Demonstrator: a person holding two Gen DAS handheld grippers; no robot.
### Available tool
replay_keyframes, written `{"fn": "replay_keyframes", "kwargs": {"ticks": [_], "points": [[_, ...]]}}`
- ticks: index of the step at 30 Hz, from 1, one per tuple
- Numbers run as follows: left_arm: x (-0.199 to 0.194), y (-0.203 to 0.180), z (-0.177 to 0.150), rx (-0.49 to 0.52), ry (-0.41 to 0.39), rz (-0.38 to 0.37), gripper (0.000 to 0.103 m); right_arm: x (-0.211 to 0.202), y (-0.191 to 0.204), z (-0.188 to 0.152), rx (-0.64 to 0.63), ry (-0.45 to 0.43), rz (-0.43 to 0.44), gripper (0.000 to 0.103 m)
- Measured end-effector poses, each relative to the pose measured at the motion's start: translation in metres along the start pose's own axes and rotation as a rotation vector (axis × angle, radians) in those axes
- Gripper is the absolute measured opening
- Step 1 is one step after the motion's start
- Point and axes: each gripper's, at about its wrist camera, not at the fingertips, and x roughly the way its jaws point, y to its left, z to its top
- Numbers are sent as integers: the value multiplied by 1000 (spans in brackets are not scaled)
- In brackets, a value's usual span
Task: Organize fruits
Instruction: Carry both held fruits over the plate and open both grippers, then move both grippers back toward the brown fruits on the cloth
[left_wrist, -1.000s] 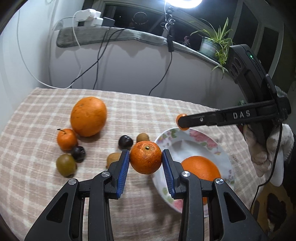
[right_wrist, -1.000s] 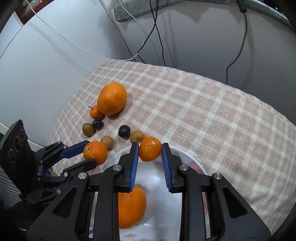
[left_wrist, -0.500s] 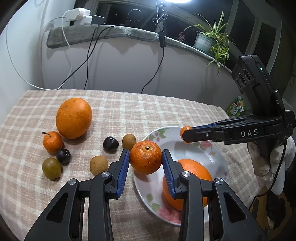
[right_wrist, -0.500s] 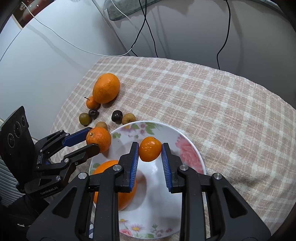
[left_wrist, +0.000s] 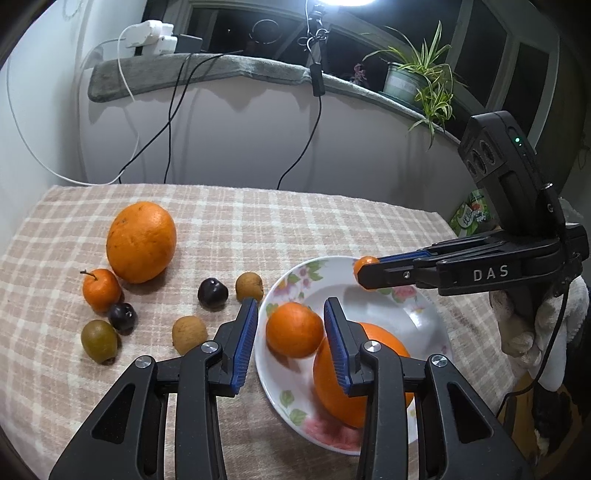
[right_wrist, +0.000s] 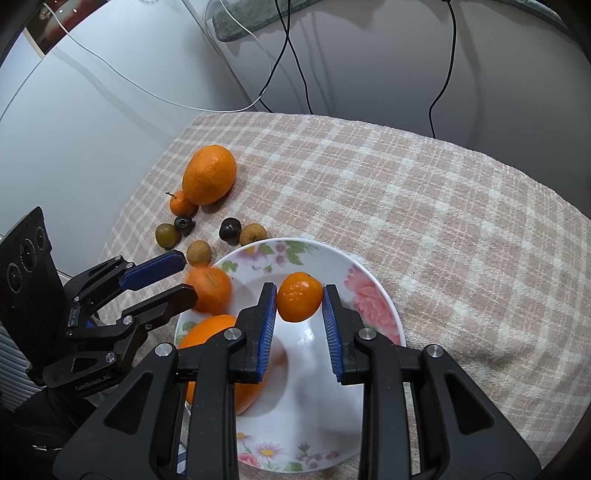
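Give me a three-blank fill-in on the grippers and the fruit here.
1. The left gripper is ___, its jaws clear of the blurred orange between them.
2. The right gripper holds a small mandarin directly ___ the floral plate.
3. The checked cloth carries ___ dark plums.

Missing words: open; above; two
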Motion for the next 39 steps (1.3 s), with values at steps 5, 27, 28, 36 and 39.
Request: {"fn": "replay_keyframes", "kwargs": {"ticks": [5, 27, 28, 36, 39], "points": [[-2, 0, 1, 6, -7, 1, 36, -2, 1, 1, 7, -6, -13, 57], [-18, 19, -5, -8, -27, 62, 45, 0, 25, 22, -62, -15, -15, 63], [-20, 22, -5, -10, -28, 67, 45, 1, 26, 24, -67, -13, -15, 63], [-28, 43, -12, -33, -27, 108, 45, 16, 38, 35, -96, 18, -10, 63], [-27, 52, -16, -43, -16, 119, 45, 24, 42, 40, -103, 35, -6, 63]]}}
